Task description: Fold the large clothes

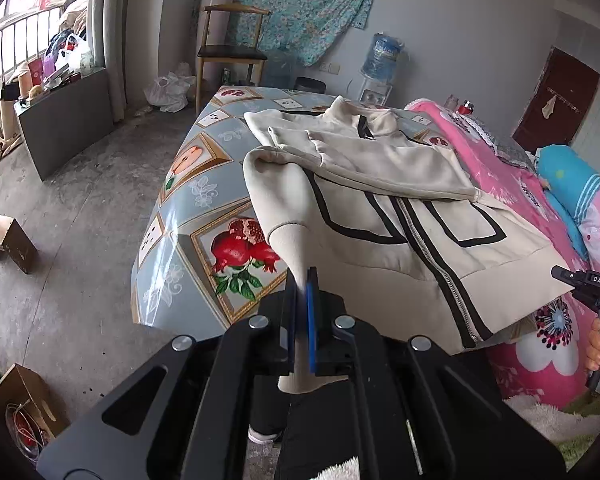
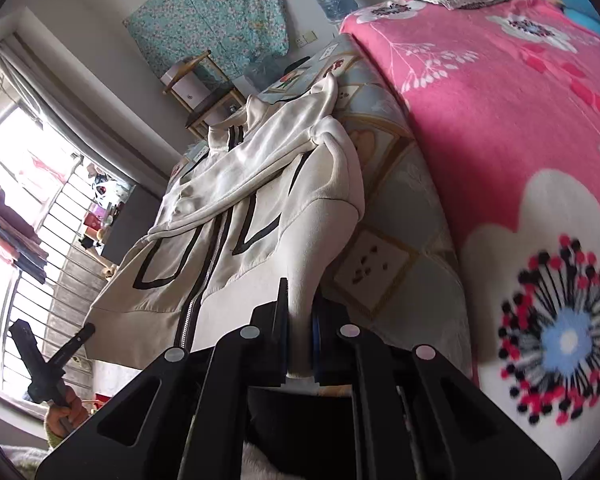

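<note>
**Both grippers hold the bottom of the jacket**

The cream jacket (image 1: 380, 200) lies on the table (image 1: 188, 200), which has a cloth with fruit pictures on it. The zipper (image 1: 432, 264) runs down the middle, from the collar at the far end to the hem at the near end. That is the long way of the jacket, and it points away from the person. One sleeve (image 1: 360, 152) is already laid across the chest.

The left gripper (image 1: 302, 304) is clamped tight on one near corner of the jacket. The cloth is pulled up from the table into a point between the jaws. The right gripper (image 2: 298, 320) is pinching the other near corner the same way. So each hand has its own side, and neither is closer than the other.

The rest of the jacket lies ahead of both sets of fingers. I think the next move is to carry the bottom up and over toward the collar (both hands should go together, or the fold will be crooked).

No box or basket is part of this job.
</note>
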The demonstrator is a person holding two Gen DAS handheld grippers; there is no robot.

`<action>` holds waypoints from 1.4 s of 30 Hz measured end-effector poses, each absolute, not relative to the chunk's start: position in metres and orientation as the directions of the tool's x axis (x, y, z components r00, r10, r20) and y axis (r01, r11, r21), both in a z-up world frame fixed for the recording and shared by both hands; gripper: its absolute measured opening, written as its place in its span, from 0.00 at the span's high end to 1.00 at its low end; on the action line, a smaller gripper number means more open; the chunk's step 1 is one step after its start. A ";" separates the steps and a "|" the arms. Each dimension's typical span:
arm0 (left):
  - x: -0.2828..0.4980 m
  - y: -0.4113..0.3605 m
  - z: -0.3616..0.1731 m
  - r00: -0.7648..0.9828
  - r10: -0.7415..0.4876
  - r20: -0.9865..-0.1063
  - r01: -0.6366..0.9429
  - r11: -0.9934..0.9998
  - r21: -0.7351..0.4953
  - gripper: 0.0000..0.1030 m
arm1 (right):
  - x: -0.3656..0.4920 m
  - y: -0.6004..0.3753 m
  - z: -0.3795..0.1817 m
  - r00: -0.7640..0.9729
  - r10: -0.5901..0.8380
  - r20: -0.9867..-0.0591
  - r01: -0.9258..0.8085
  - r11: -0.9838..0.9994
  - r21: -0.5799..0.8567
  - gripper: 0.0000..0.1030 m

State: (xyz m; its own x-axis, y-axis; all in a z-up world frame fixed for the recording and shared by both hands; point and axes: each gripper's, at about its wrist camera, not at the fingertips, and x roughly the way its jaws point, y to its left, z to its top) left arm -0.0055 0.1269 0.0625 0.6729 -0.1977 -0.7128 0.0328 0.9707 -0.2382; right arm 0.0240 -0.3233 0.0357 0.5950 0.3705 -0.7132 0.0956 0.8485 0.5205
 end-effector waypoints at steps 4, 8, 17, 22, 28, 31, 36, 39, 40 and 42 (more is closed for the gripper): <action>-0.031 0.141 0.046 0.619 -0.236 -0.749 -0.012 0.951 -0.310 0.96 | -0.006 -0.327 0.020 0.541 0.397 -0.741 0.135 0.829 0.543 0.92; -0.025 0.149 0.011 0.567 -0.288 -0.772 -0.071 0.917 -0.393 0.96 | -0.001 -0.324 -0.016 0.478 0.408 -0.778 0.202 0.811 0.549 0.92; 0.040 0.145 0.052 0.689 -0.255 -0.678 -0.002 0.935 -0.354 0.96 | 0.070 -0.334 0.013 0.584 0.433 -0.686 0.126 0.787 0.604 0.91; 0.108 0.146 0.036 0.663 -0.236 -0.711 -0.042 0.936 -0.350 0.92 | 0.131 -0.340 0.002 0.595 0.471 -0.651 0.139 0.738 0.661 0.90; 0.145 0.164 0.011 0.605 -0.266 -0.750 -0.104 0.908 -0.406 0.75 | 0.177 -0.346 -0.031 0.533 0.492 -0.688 0.220 0.705 0.674 0.72; 0.130 0.177 0.019 0.659 -0.174 -0.732 -0.141 0.927 -0.347 0.49 | 0.169 -0.351 -0.023 0.567 0.507 -0.650 0.188 0.688 0.701 0.55; 0.108 0.207 0.024 0.683 -0.138 -0.717 -0.197 0.911 -0.363 0.49 | 0.150 -0.366 0.000 0.624 0.420 -0.659 0.196 0.732 0.653 0.46; 0.104 0.202 0.018 0.656 -0.158 -0.738 -0.175 0.919 -0.353 0.49 | 0.141 -0.367 0.000 0.621 0.391 -0.679 0.206 0.755 0.622 0.44; 0.104 0.197 0.014 0.637 -0.170 -0.752 -0.164 0.923 -0.347 0.49 | 0.139 -0.366 -0.003 0.607 0.379 -0.699 0.216 0.767 0.604 0.44; 0.106 0.185 0.005 0.609 -0.186 -0.771 -0.145 0.930 -0.338 0.49 | 0.134 -0.356 -0.013 0.557 0.358 -0.749 0.233 0.799 0.555 0.44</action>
State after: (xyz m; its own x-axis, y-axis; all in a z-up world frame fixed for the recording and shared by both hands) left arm 0.1063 0.1852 0.0053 0.6087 -0.1857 -0.7714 -0.1452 0.9297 -0.3384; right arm 0.1342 -0.3565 -0.0130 0.5574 0.3576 -0.7492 0.2335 0.7985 0.5548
